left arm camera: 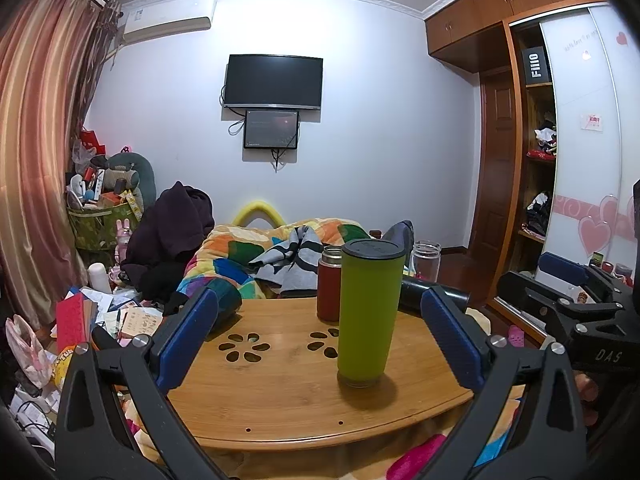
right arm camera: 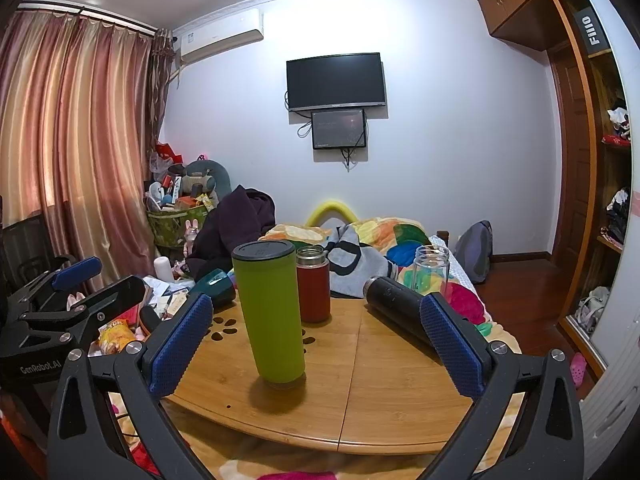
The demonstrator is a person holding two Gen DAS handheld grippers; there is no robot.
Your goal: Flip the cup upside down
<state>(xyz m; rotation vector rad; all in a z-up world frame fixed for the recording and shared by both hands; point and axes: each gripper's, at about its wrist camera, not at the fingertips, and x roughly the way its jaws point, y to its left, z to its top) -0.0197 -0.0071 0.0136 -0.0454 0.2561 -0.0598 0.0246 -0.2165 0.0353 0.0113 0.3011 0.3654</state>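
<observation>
Both the left gripper (left arm camera: 320, 336) and right gripper (right arm camera: 316, 340) hold their blue-padded fingers (left arm camera: 188, 336) spread wide and empty, short of the green tumbler (left arm camera: 370, 314), which stands upright, lid on top, near the bamboo tabletop's (left arm camera: 280, 400) front edge, evidently positioned for a side grasp before inversion.

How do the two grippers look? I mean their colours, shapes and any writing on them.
Both are alike: the left gripper and right gripper have black angular plastic frames with silver screws and two fingers carrying blue dotted rubber pads. White lettering reads "GenRobot.AI" on the left and "DAS" on the right. No cables or sleeves show.
</observation>
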